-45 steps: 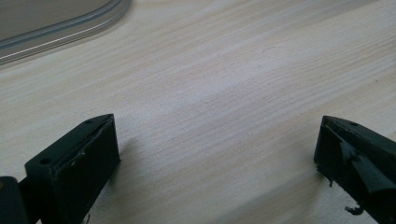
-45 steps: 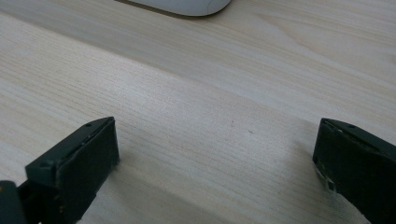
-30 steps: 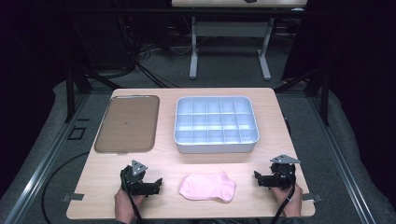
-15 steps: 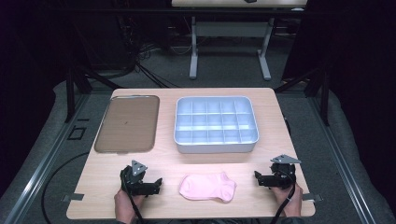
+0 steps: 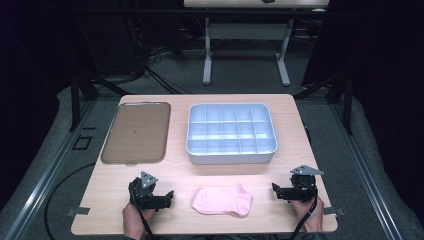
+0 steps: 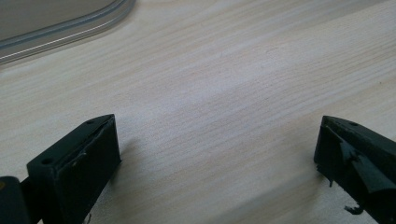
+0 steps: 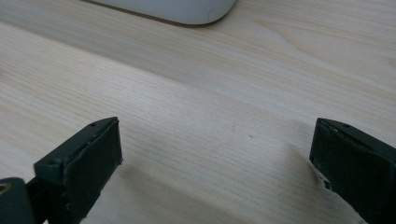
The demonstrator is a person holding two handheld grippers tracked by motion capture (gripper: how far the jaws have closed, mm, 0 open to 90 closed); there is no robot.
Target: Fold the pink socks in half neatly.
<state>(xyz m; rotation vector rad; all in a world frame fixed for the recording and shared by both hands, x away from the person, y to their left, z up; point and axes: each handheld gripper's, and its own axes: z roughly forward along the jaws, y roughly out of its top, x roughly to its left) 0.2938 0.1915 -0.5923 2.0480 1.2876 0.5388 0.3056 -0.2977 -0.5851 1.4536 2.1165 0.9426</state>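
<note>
Here's the wooden table point(image 5: 150, 172), and down at its near edge lies a pink sock point(image 5: 222, 200), flat on the wood, squarely between the two grippers and touching neither. On the person's left, the left gripper point(image 5: 167, 196) rests low on the tabletop, held from below by the left hand point(image 5: 135, 220), its jaws pointing across toward the sock. In the left gripper view those two black jaws stand wide apart with nothing but bare wood grain between them, and the rounded rim of the brown tray point(image 6: 60, 32) crosses the top left corner.

Over on the other side, the right gripper point(image 5: 276, 191) sits near the table's right front corner, the right hand point(image 5: 310, 215) wrapped around it, a grey three-cornered plate on top. Its jaws are spread wide as well, empty, with plain wood between them in the right gripper view, and the white curved corner of the divided bin point(image 7: 187, 9) peeks in at the top.

Farther back on the table, the brown tray point(image 5: 136, 132) lies flat at the left, and just beside it to the right stands the pale blue divided bin point(image 5: 231, 156), a grid of small compartments, all bare as far as the high view shows. Both are well apart from the sock.
</note>
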